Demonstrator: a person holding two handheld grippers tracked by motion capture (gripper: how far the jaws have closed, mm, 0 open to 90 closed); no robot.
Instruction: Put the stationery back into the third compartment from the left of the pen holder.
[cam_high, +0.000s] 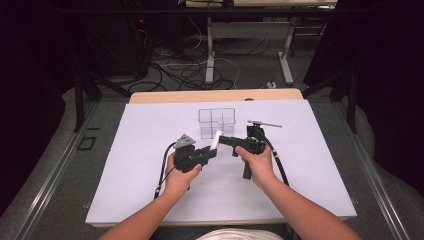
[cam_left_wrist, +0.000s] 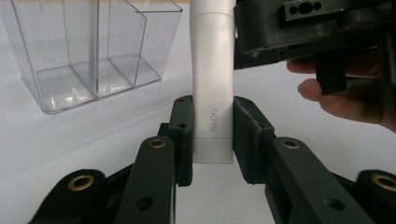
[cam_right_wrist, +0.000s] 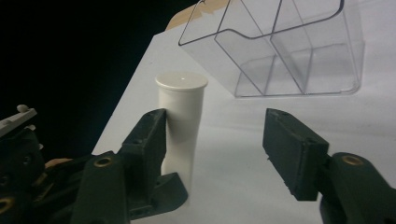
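Note:
A white glue stick (cam_left_wrist: 212, 70) marked GLOO stands between the pads of my left gripper (cam_left_wrist: 214, 135), which is shut on its lower end. In the high view the glue stick (cam_high: 216, 139) sits mid-table, with the left gripper (cam_high: 210, 151) to its left and the right gripper (cam_high: 225, 140) to its right. In the right gripper view the stick's capped end (cam_right_wrist: 181, 80) rises just inside the left jaw of my right gripper (cam_right_wrist: 215, 122). The other jaw stands well apart from it, so that gripper is open. The right gripper's body (cam_left_wrist: 299, 28) hangs over the stick.
A clear plastic organizer (cam_high: 216, 122) with several compartments stands empty just behind the grippers. A white sheet (cam_high: 150, 195) covers the table, with the wooden edge (cam_high: 165, 96) at the back. Cables and table legs lie on the floor beyond.

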